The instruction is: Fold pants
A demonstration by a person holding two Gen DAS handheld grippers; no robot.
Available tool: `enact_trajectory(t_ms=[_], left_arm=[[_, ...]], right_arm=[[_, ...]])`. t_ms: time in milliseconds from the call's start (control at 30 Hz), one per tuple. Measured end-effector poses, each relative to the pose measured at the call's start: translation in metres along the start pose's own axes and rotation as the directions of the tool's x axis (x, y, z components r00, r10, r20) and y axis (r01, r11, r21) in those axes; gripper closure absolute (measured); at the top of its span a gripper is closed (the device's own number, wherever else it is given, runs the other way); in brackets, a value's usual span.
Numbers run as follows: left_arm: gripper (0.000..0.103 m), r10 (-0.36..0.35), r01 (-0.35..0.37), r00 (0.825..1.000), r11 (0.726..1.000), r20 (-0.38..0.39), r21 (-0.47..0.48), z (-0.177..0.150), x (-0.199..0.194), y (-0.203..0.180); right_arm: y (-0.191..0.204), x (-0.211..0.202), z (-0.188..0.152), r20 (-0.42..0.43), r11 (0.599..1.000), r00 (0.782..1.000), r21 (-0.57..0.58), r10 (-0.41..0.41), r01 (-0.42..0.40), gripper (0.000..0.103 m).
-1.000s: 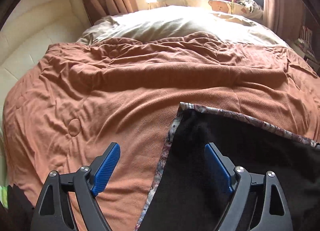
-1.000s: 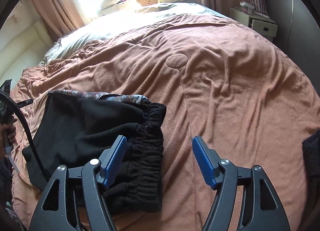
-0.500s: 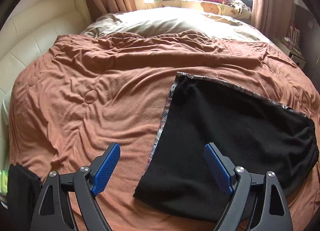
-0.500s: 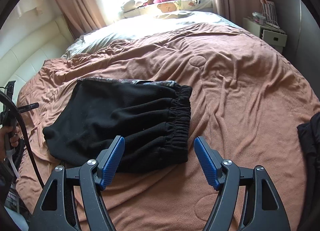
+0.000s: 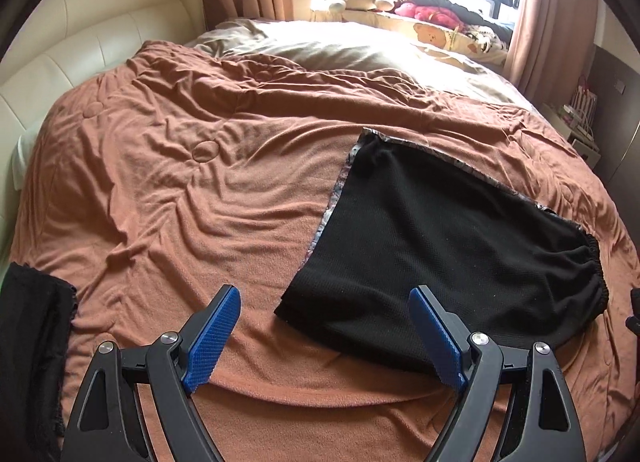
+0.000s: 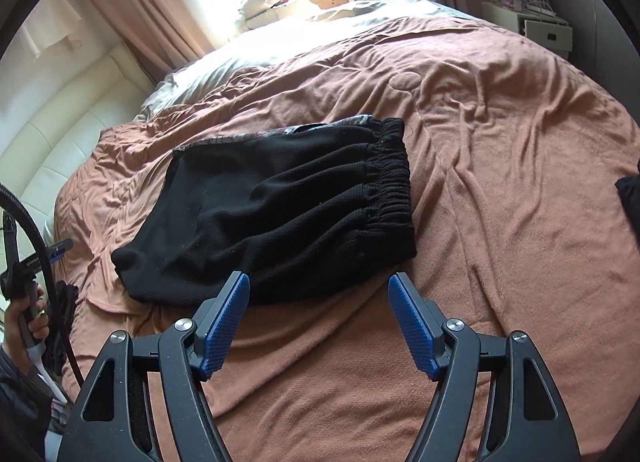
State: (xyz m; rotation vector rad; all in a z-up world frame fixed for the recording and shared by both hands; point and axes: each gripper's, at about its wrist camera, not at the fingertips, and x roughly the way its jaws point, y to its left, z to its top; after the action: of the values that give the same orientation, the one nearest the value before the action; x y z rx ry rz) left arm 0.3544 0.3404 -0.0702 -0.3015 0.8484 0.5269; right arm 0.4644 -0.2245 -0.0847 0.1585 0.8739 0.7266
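a wide bed covered by a rumpled rust-brown fleece blanket [image 5: 208,198] is seen from both wrist views. compared with a second ago, more of it is taken in, since both grippers have been drawn back from the cloth. the black knit pants with a gathered elastic waistband [image 6: 288,206], already folded into a compact rectangle, lie flat on the blanket just ahead of both grippers, touched by neither. the fold is judged finished or nearly so. the left gripper [image 5: 332,338] is held with jaws spread wide and empty; the right gripper [image 6: 320,322] likewise, spread and holding nothing. no container is visible, so no contents can be reported.
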Motion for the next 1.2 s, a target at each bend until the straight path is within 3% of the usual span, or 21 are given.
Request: enact_trajectory(t_ms=[167,367,800,867,967,1067,1100,1200], left_arm=[[0.022,-0.023,0.022,0.999,0.999,-0.034,-0.047,-0.017,0.014,0.011],[0.027,-0.067,0.058,0.995,0.991,-0.074,-0.119,-0.032,0.04,0.017],[0.028,-0.15,0.113,0.98,0.961,-0.133,-0.251,-0.048,0.101,0.03],[0.029,-0.168,0.123,0.977,0.949,-0.135,-0.289,-0.049,0.108,0.033],[0.042,-0.185,0.126,0.973,0.926,-0.138,-0.356,-0.052,0.117,0.04],[0.071,-0.178,0.119,0.977,0.91,-0.115,-0.397,-0.054,0.117,0.049],[0.078,-0.188,0.129,0.976,0.901,-0.105,-0.414,-0.055,0.116,0.052],[0.078,-0.213,0.15,0.973,0.881,-0.094,-0.449,-0.057,0.113,0.06]], right_arm=[[-0.017,0.024,-0.007,-0.029,0.989,0.996,0.119,0.089,-0.085,0.032],[-0.034,0.055,-0.004,-0.05,0.971,0.992,0.214,0.118,-0.105,0.032],[-0.052,0.101,0.004,-0.027,0.951,0.995,0.298,0.099,-0.087,0.032],[-0.052,0.102,0.005,-0.025,0.95,0.996,0.301,0.091,-0.079,0.047],[-0.053,0.101,0.007,-0.019,0.951,0.995,0.297,0.098,-0.088,0.067],[-0.054,0.091,0.006,0.012,0.955,0.997,0.287,0.079,-0.079,0.084],[-0.053,0.086,0.004,0.027,0.956,0.997,0.281,0.078,-0.083,0.085],[-0.047,0.082,0.002,0.03,0.964,0.997,0.258,0.066,-0.071,0.085]])
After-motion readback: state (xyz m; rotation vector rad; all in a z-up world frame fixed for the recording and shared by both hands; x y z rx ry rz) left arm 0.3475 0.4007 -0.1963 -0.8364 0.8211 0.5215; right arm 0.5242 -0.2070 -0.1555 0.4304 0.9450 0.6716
